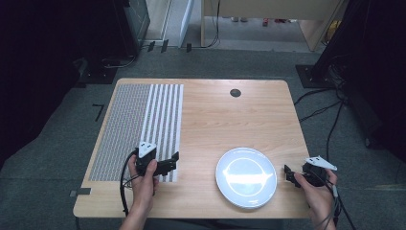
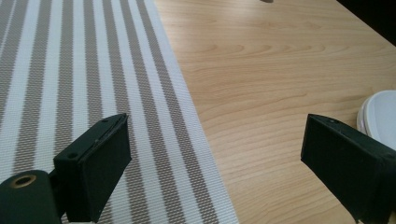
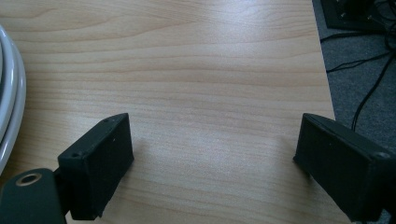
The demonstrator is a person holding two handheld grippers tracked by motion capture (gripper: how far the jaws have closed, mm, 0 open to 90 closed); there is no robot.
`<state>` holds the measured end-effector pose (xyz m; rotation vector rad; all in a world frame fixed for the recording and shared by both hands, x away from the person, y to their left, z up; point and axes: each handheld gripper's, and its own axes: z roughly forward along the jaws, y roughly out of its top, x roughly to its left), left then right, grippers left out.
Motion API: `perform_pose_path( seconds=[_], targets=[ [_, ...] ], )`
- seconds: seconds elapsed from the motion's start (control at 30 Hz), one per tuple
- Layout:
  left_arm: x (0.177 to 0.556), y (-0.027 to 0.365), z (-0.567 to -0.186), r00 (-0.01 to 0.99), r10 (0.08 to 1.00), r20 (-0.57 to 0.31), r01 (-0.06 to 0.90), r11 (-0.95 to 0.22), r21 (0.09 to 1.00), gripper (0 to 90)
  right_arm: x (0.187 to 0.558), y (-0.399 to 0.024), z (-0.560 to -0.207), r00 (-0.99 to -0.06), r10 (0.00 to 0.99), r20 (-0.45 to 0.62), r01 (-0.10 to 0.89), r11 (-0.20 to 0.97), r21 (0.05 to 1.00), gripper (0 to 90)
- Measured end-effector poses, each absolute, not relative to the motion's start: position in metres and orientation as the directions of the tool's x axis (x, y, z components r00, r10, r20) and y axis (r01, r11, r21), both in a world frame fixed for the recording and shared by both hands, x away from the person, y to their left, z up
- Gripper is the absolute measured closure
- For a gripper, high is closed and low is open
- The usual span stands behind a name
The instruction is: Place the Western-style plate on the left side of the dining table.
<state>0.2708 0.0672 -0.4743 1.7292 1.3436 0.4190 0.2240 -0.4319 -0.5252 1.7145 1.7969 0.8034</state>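
Near the tabletop's front edge, the white round plate (image 1: 246,176) lies bare and glossy between the left gripper (image 1: 173,162), jaws apart over the striped mat (image 1: 143,120), and the right gripper (image 1: 288,173), jaws apart at the right edge.

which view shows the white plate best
The high view: the whole white plate shows there, lying on the table between the left gripper and right gripper. The left gripper view catches just its rim at the right edge; the right gripper view catches a sliver at the left edge.
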Motion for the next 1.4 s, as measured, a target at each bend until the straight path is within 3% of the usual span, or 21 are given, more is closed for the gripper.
perform_pose_path(
  seconds=[0.47,0.57,0.87,1.03,1.17,1.4],
  targets=[
    [0.249,0.018,-0.496,0.475,0.842,-0.257,0.591,-0.089,0.802,8.5,0.227,-0.430,-0.523,-0.037,0.999,0.028,0.703,0.007,0.711,11.2],
    [0.245,0.011,-0.498,0.505,0.825,-0.253,0.591,-0.116,0.799,8.5,0.227,-0.428,-0.521,-0.025,0.999,0.032,0.705,-0.005,0.710,19.3],
    [0.235,0.006,-0.502,0.554,0.778,-0.296,0.606,-0.132,0.785,8.5,0.218,-0.412,-0.504,-0.048,0.993,0.104,0.620,-0.052,0.783,29.4],
    [0.233,-0.002,-0.504,0.595,0.740,-0.314,0.608,-0.159,0.778,8.6,0.213,-0.401,-0.497,-0.103,0.985,0.139,0.589,-0.053,0.807,45.5],
    [0.229,-0.009,-0.504,0.630,0.705,-0.326,0.603,-0.179,0.778,15.1,0.212,-0.394,-0.493,-0.164,0.961,0.223,0.587,-0.087,0.805,54.4],
    [0.229,-0.009,-0.503,0.660,0.636,-0.400,0.620,-0.160,0.768,15.1,0.213,-0.388,-0.495,-0.197,0.903,0.382,0.647,-0.172,0.742,69.0]
  ],
)
